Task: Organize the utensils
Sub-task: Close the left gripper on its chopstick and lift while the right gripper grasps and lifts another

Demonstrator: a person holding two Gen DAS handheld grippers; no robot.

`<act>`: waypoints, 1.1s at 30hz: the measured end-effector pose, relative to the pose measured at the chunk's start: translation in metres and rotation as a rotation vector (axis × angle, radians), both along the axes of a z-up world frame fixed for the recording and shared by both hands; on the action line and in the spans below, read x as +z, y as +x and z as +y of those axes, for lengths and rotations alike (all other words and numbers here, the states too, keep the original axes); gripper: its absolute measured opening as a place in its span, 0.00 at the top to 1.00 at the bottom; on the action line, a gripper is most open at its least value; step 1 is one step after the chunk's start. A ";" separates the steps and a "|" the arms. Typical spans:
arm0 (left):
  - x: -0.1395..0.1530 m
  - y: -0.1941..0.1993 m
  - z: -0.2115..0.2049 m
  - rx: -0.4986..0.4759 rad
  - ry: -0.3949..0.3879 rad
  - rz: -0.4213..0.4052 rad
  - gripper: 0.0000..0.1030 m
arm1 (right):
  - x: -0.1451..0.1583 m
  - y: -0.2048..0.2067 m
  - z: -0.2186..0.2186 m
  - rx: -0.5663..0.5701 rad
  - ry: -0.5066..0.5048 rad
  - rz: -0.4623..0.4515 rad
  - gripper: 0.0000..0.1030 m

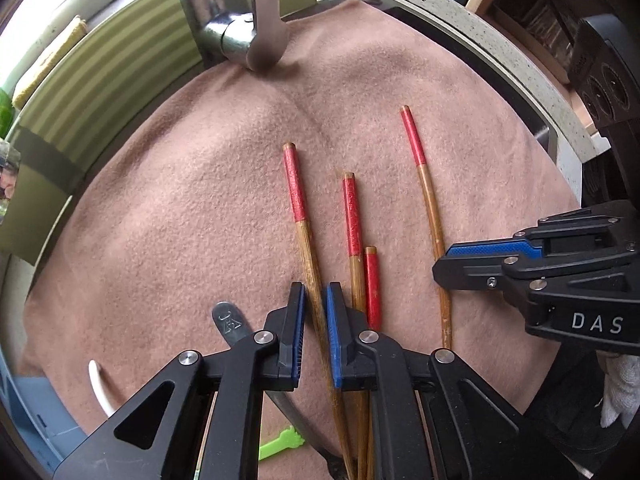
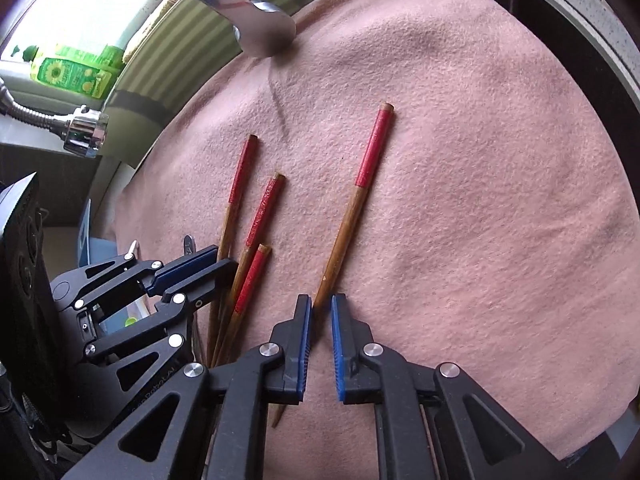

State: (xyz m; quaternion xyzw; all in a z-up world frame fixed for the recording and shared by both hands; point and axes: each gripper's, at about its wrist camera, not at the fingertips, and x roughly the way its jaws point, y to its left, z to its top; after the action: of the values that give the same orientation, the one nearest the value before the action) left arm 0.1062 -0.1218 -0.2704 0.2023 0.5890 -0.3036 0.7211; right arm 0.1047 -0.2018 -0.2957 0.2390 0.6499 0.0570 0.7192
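Several wooden chopsticks with red ends lie on a pink cloth (image 1: 160, 208). My left gripper (image 1: 315, 300) is open a little, its jaws either side of the leftmost chopstick (image 1: 298, 208). Two more chopsticks (image 1: 352, 216) (image 1: 372, 284) lie just right of it. A fourth chopstick (image 1: 424, 188) lies apart to the right; in the right wrist view it (image 2: 356, 208) runs between the jaws of my right gripper (image 2: 321, 308), which is open a little and touches it with the left pad. The left gripper shows in the right wrist view (image 2: 208, 260).
A steel tap (image 1: 256, 32) hangs over the cloth's far edge. A metal utensil handle (image 1: 230, 320), a white handle (image 1: 98, 384) and a green plastic fork (image 1: 280, 444) lie near the left gripper. A sprayer head (image 2: 80, 132) and green bottle (image 2: 72, 74) stand at left.
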 end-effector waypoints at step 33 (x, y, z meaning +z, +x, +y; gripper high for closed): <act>0.064 -0.005 0.067 0.186 -0.212 -0.060 0.94 | 0.053 -0.023 -0.033 -0.037 0.175 -0.126 0.94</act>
State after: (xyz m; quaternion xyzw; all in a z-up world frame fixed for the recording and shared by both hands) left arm 0.1011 -0.0549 -0.2060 0.0784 0.5480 -0.2900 0.7807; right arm 0.0813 -0.2350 -0.2430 0.3087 0.5915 0.1151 0.7359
